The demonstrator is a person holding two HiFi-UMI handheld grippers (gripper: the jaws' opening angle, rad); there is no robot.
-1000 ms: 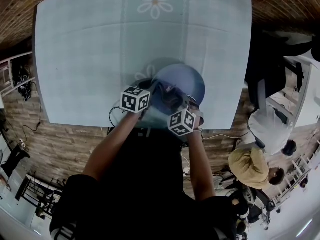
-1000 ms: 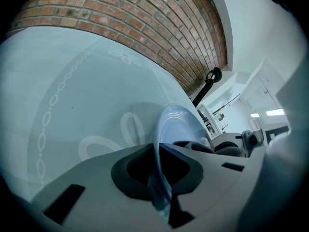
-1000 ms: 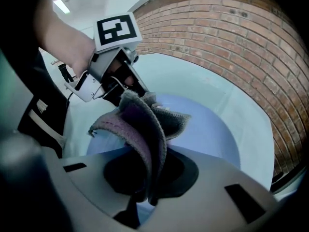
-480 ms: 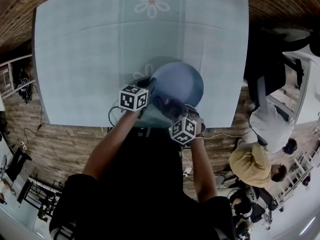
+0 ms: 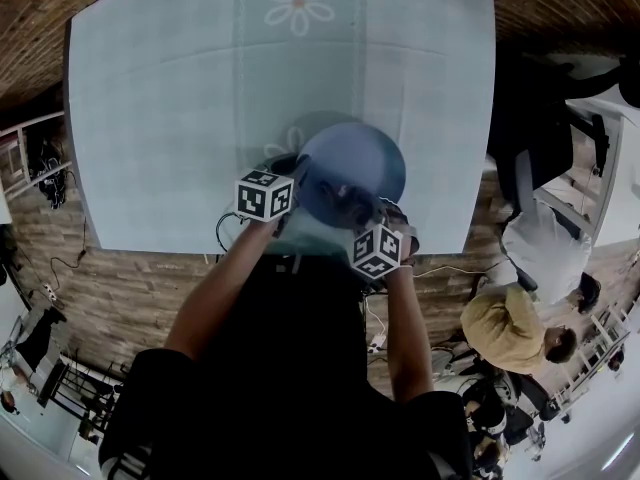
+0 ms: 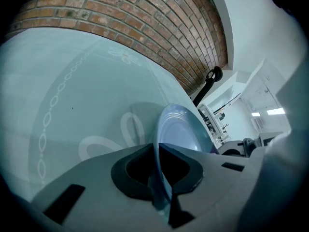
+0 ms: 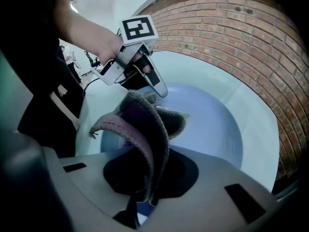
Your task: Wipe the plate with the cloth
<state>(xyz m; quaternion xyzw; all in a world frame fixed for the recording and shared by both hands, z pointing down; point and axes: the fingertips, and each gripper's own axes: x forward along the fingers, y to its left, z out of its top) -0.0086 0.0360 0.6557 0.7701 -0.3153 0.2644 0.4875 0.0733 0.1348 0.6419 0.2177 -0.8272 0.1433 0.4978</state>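
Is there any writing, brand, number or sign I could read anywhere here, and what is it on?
None: no readable words, numbers or brands anywhere.
Marker cubes: black-and-white square patterns only, no letters.
Tablecloth: a flower design, no print.
Plate and cloth: plain, no label visible.

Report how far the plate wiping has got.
Done: the left gripper is shut on the plate at its rim, and the right gripper is shut on the cloth. In hand: the cloth hangs over the plate's face, so wiping looks under way. Left: finishing the wipe; how clean the plate is cannot be told.
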